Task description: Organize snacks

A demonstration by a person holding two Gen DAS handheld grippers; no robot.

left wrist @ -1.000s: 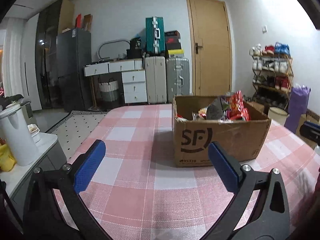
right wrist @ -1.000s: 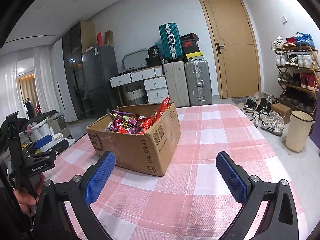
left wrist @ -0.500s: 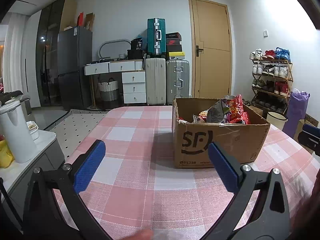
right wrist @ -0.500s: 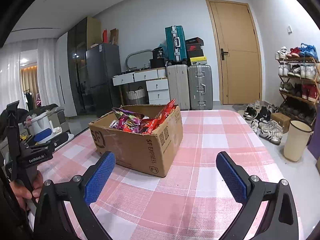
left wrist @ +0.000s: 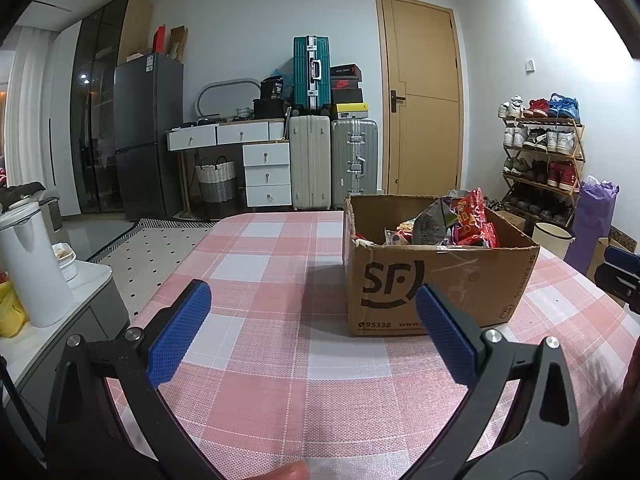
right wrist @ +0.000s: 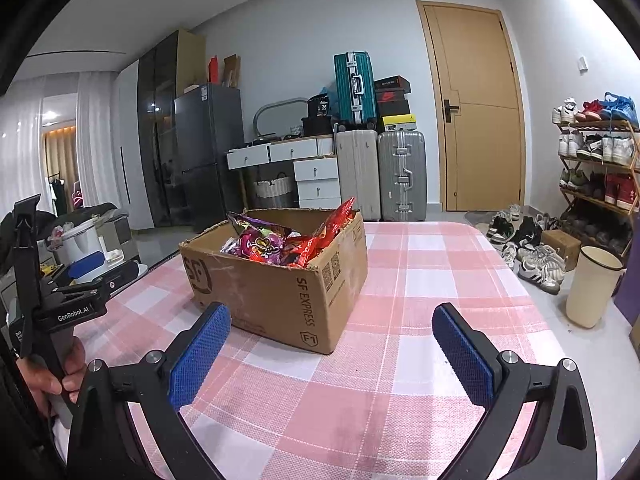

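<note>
1. Scuffed brown cardboard box (left wrist: 436,280) sits on the pink-and-white checked surface (left wrist: 272,280), stuffed with crinkly snack bags (right wrist: 276,242).
2. Left tongs (left wrist: 312,336) are spread apart and empty, box ahead to the right.
3. Right tongs (right wrist: 332,356) are spread too, box ahead-left, not touching.

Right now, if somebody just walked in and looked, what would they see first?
Probably the brown cardboard box in the middle of the pink checked tablecloth, with bright red and purple snack bags poking out of its open top. Next, the two open grippers with blue pads close to the cameras, the left gripper and the right gripper, both holding nothing. Behind the table, suitcases stand against the wall beside the wooden door.
</note>
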